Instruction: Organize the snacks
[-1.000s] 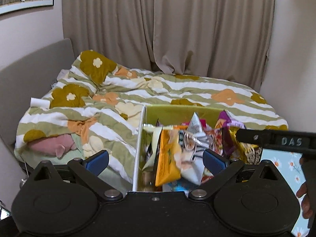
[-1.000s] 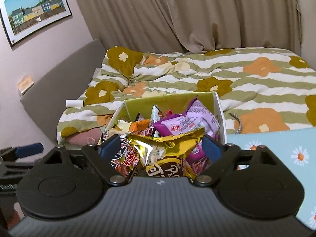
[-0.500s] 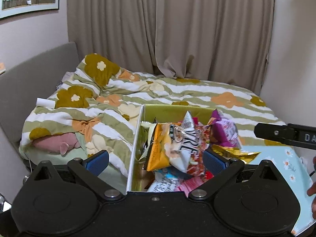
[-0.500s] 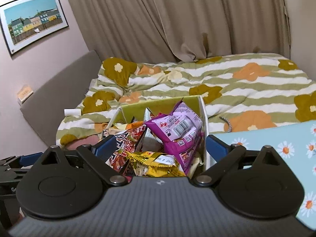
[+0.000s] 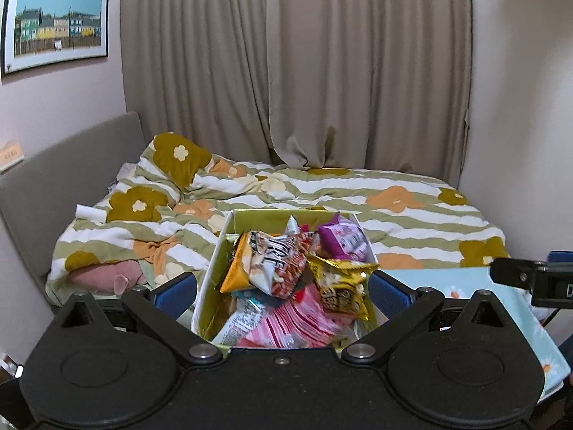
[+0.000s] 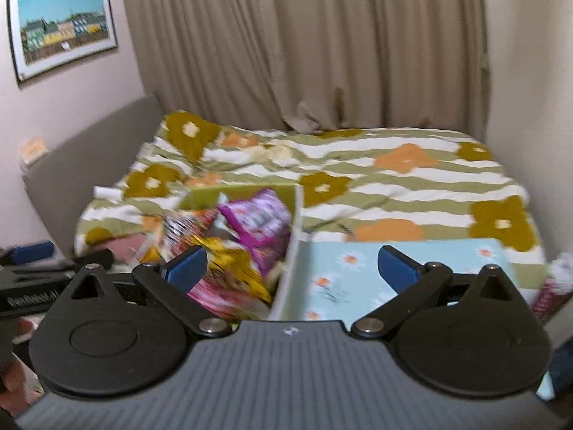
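A yellow-green cardboard box (image 5: pixel 211 268) full of snack packets stands in front of the bed. It holds a purple packet (image 5: pixel 343 240), a gold packet (image 5: pixel 340 283), an orange-edged packet (image 5: pixel 240 261) and a pink packet (image 5: pixel 297 322). My left gripper (image 5: pixel 283 288) is open, its blue pads on either side of the box, holding nothing. My right gripper (image 6: pixel 292 263) is open and empty above the box's right wall (image 6: pixel 290 251). The box also shows blurred in the right wrist view, with the purple packet (image 6: pixel 258 222) on top.
A light blue surface with daisies (image 6: pixel 358 272) lies right of the box. A bed with a striped flowered quilt (image 5: pixel 358 193) lies behind, a grey headboard (image 5: pixel 53 186) at left, curtains behind. A pink plush (image 5: pixel 104 276) sits at the bed's left corner.
Both grippers have pulled back and up from the box. The right gripper has swung right, so the box now sits left of its centre. The snacks have settled in the box.
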A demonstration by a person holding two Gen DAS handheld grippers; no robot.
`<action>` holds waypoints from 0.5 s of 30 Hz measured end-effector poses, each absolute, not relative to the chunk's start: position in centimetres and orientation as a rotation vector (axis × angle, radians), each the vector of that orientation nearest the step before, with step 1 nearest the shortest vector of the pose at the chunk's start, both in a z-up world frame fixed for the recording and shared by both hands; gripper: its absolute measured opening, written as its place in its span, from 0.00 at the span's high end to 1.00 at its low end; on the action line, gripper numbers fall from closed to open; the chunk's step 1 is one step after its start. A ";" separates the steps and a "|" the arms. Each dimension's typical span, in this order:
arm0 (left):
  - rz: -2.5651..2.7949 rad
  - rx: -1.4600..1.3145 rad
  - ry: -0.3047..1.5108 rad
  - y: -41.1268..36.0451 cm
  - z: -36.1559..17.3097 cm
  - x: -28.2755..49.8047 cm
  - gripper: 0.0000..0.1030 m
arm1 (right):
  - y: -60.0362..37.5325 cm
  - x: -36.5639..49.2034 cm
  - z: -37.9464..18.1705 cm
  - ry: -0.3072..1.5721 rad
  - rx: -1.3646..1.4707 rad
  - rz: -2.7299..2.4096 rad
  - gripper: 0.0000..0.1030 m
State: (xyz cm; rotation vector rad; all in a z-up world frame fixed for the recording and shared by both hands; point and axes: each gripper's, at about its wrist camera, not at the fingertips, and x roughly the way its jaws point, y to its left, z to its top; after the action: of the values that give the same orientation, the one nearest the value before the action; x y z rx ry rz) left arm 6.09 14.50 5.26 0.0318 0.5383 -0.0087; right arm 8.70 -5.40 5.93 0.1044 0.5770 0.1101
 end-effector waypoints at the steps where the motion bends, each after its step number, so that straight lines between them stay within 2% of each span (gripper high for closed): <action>1: -0.010 0.044 0.536 14.0 5.2 5.6 0.00 | -5.9 8.0 5.8 0.586 0.088 0.086 0.00; 15: -0.069 0.114 0.557 10.9 3.1 1.7 0.00 | -9.5 2.3 2.5 0.697 0.070 -0.066 0.00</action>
State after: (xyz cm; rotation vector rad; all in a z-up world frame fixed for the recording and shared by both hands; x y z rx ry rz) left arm 1.74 10.95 3.10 0.1144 0.5566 -0.0692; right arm 2.29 -9.47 2.45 0.0697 0.6969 -0.0665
